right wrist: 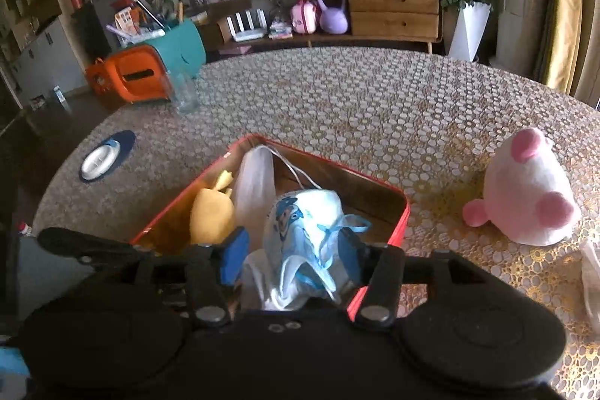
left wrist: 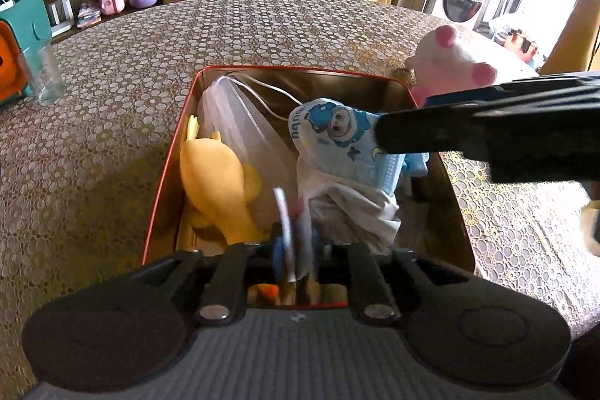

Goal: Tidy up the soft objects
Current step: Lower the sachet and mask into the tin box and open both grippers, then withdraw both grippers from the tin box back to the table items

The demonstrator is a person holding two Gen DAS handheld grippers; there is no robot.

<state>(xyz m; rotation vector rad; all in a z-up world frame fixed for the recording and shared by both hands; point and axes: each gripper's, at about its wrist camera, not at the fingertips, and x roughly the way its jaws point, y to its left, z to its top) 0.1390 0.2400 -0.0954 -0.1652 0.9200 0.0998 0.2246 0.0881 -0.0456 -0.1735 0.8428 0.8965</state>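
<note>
The red tin box (right wrist: 375, 197) stands on the counter (right wrist: 337, 107), and it is the landmark here. Inside it, at its left wall, lies a yellow plush toy (left wrist: 217, 182); next to that toy, toward the far wall, stands a white mesh bag (left wrist: 240, 122) with a thin cord. In the right half of the box is a white and blue printed cloth (right wrist: 300, 223) with a cartoon figure, bunched up together with some plain white fabric.

The right hand-held gripper (right wrist: 296, 261) is at the near right part of the box, and its blue fingers (right wrist: 234, 250) stand on both sides of the printed cloth with the fabric filling the gap; I judge it is holding the cloth. The left hand-held gripper (left wrist: 294, 246) is over the near edge of the box, its jaws narrow, with a thin white strip of something between them; what this strip is I cannot tell.

The cloth should be very light, limp and without any stiffness, so it will hang and fold wherever it is not supported. A pinch on a thick bunched part seems safer than on a single edge, which may slip out.

The cloth has no clear long axis now; it rises as a rounded hump, the cartoon face turned toward the left wall of the box.

Outside the box, well apart from its right wall, a pink and white plush toy (right wrist: 525, 197) sits on the counter, not yet put away.
</note>
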